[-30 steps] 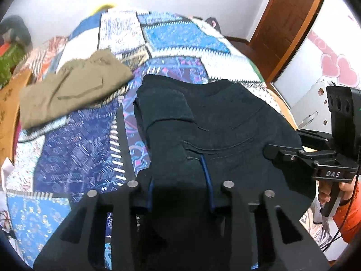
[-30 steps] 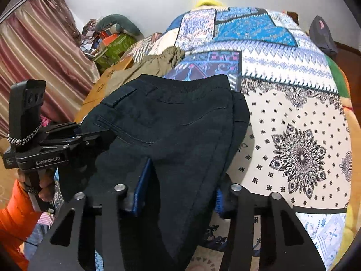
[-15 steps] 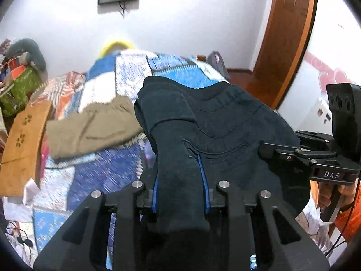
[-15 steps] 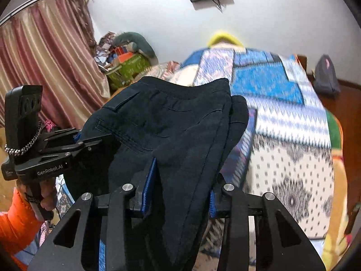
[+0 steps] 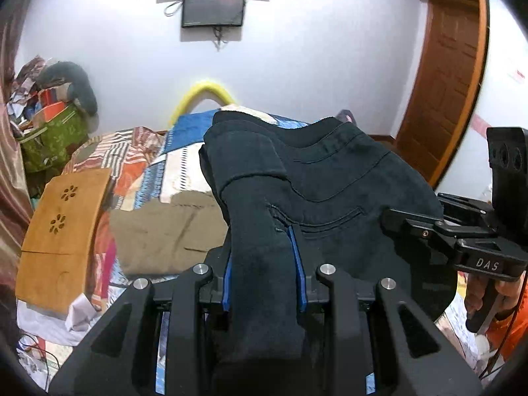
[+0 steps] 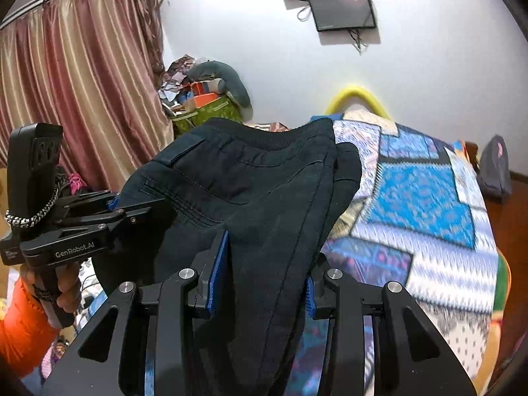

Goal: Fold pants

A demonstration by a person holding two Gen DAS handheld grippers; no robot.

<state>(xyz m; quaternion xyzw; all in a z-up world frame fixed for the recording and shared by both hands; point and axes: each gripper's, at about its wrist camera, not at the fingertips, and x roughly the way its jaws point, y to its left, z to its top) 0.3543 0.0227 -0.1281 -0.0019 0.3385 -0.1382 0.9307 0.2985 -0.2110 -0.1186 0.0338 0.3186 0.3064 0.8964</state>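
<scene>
The black pants [image 5: 316, 191], folded over, hang in the air above the bed, held at both sides. My left gripper [image 5: 264, 267] is shut on the left edge of the pants, its blue pads pressing a thick fold. My right gripper [image 6: 260, 270] is shut on the right edge of the pants [image 6: 250, 191]. The right gripper also shows at the right of the left wrist view [image 5: 425, 227], and the left gripper at the left of the right wrist view [image 6: 115, 211]. The waistband points away from me, raised.
A patchwork bedspread [image 6: 425, 211] covers the bed below. Folded khaki pants [image 5: 165, 231] lie on it to the left. A wooden board [image 5: 62, 231] leans at the left edge. A cluttered green box [image 5: 49, 138], curtain [image 6: 66, 92], wall screen [image 5: 214, 6] and door [image 5: 445, 76] surround the bed.
Both grippers closed on the pants and lifted them off the bed. The views tilted up from the bedspread toward the far wall.
</scene>
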